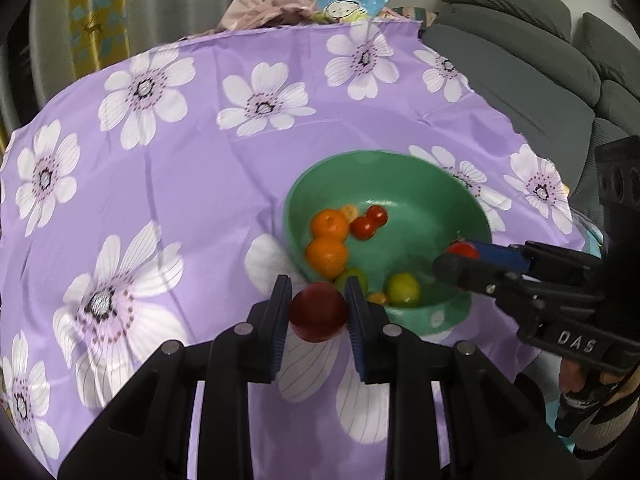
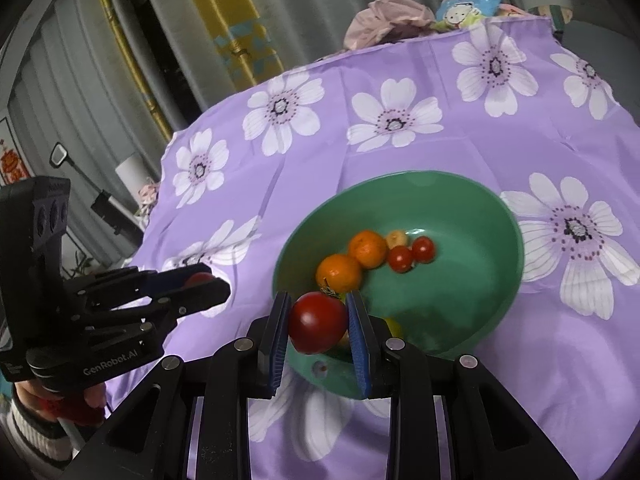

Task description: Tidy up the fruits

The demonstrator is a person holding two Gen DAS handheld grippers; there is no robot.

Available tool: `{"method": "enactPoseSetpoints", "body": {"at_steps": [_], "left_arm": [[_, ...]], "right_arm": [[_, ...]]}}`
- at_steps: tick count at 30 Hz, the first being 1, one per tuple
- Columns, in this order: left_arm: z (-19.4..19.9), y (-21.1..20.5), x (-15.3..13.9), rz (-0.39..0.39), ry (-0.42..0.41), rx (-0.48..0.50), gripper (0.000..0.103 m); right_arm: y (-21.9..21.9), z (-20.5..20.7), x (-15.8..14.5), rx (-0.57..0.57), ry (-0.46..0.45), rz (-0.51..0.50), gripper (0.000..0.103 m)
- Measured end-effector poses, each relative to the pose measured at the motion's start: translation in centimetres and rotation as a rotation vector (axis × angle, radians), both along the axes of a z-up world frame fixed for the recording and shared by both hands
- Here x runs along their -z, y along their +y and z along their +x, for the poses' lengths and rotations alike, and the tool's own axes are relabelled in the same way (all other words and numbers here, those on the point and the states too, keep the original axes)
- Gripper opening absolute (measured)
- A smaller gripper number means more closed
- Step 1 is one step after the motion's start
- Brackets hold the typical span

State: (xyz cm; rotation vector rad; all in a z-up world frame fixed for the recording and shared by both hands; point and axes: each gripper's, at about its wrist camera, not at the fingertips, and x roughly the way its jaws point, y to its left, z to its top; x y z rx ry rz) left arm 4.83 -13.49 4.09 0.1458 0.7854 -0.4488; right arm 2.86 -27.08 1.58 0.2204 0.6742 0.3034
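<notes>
A green bowl sits on the purple flowered cloth, holding two oranges, two small red tomatoes and green fruits. My left gripper is shut on a dark red round fruit, just before the bowl's near-left rim. My right gripper is shut on a red tomato with a dry stem, over the bowl's near rim. In the left wrist view the right gripper reaches in from the right above the bowl with the red tomato between its fingers.
The purple cloth covers a round table. Crumpled fabric and a cartoon-print bag lie at its far edge. A grey sofa stands to the right, curtains behind. A hand in a striped sleeve grips the left tool.
</notes>
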Motion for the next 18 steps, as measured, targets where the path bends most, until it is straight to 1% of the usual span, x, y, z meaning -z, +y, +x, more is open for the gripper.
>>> {"method": "enactPoseSetpoints", "body": {"at_steps": [9,18], "left_arm": [[1.9,-2.6,0.0,0.009,-0.001,0.048,0.027],[3.1,-4.3,1.0,0.039,0.017,0.075,0.027]], "right_arm": [[-1.4,0.7,0.4,0.041,0.005,-0.010,0.029],[-2.3,1.4,0.6,0.065,0.005,-0.029,0.029]]}}
